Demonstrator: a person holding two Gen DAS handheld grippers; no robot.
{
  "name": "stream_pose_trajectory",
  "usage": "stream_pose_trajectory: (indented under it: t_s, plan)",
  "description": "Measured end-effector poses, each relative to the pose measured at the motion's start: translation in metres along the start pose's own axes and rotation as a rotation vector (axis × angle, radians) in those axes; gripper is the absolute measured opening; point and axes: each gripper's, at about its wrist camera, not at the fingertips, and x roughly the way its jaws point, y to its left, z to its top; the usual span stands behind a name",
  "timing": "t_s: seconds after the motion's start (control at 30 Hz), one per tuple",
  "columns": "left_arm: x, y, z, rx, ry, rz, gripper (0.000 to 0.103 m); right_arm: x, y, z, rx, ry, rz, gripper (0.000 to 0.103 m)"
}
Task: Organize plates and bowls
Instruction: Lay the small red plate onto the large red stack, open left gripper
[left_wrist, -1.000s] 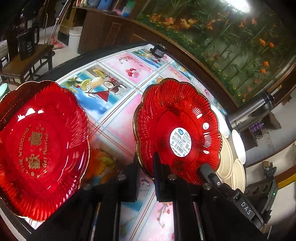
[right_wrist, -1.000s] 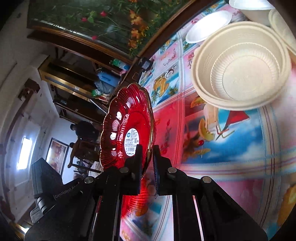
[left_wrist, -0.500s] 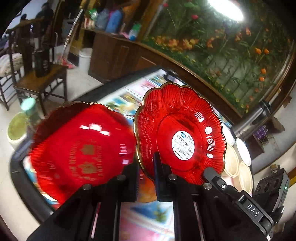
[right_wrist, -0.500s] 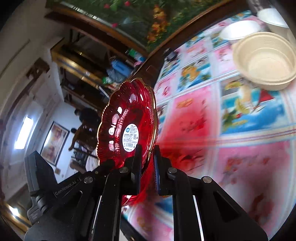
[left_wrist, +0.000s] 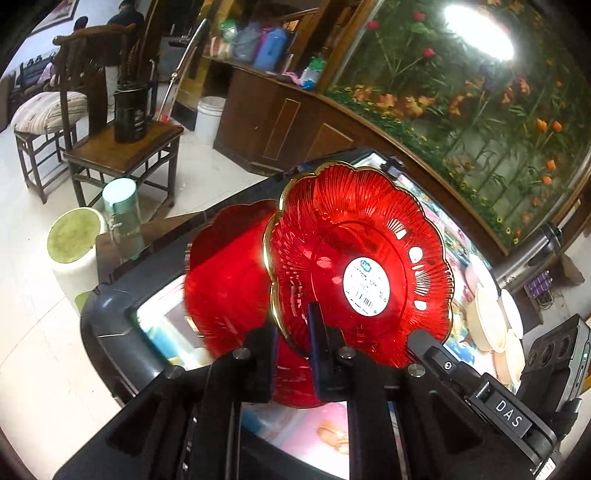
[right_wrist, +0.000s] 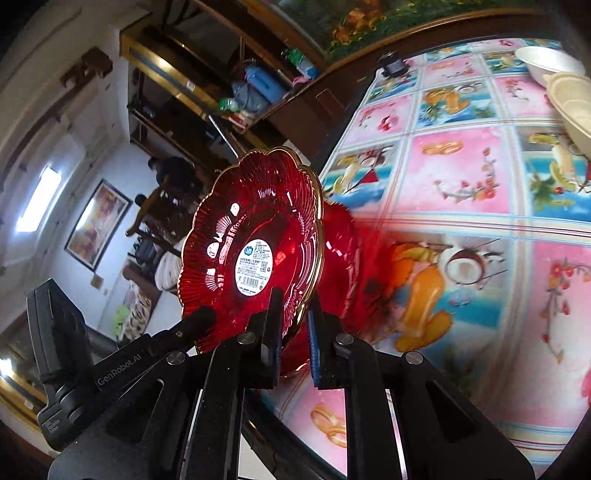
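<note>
A red glass plate (left_wrist: 354, 266) with a gold scalloped rim stands on edge above the table, its stickered underside toward both cameras. My left gripper (left_wrist: 291, 332) is shut on its lower left rim. My right gripper (right_wrist: 295, 314) is shut on the same plate (right_wrist: 255, 254) at its lower right rim. Each gripper shows in the other's view: the right one's finger (left_wrist: 417, 339) and the left one's finger (right_wrist: 199, 317) reach the rim. A second red plate (left_wrist: 229, 288) lies flat on the table just behind, blurred (right_wrist: 351, 254) and partly hidden.
The table's dark rounded corner (left_wrist: 107, 306) is close below. Cream bowls (left_wrist: 487, 317) are stacked at the far right (right_wrist: 572, 99) beside a steel flask (left_wrist: 528, 251). Off the table stand a wooden chair (left_wrist: 125, 155), a green stool (left_wrist: 74, 236) and a bottle (left_wrist: 122, 218).
Both grippers carried the upright plate leftward to the table's corner. The flat red plate, earlier off to the left, now sits behind it. The bowls have drawn away to the right.
</note>
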Motion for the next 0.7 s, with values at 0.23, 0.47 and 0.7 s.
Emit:
stream_pose_trajectory:
  t_s: [0.23, 0.47, 0.7]
  plan:
    - [0.007, 0.013, 0.000, -0.017, 0.022, 0.007, 0.016, 0.017, 0.012, -0.004, -0.024, 0.028, -0.034, 0.011]
    - [0.012, 0.020, -0.001, -0.017, 0.048, 0.018, 0.016, 0.029, 0.012, -0.008, -0.023, 0.050, -0.058, 0.011]
    - [0.018, 0.022, -0.003, -0.009, 0.077, 0.029, 0.016, 0.035, 0.014, -0.011, -0.033, 0.062, -0.084, 0.011]
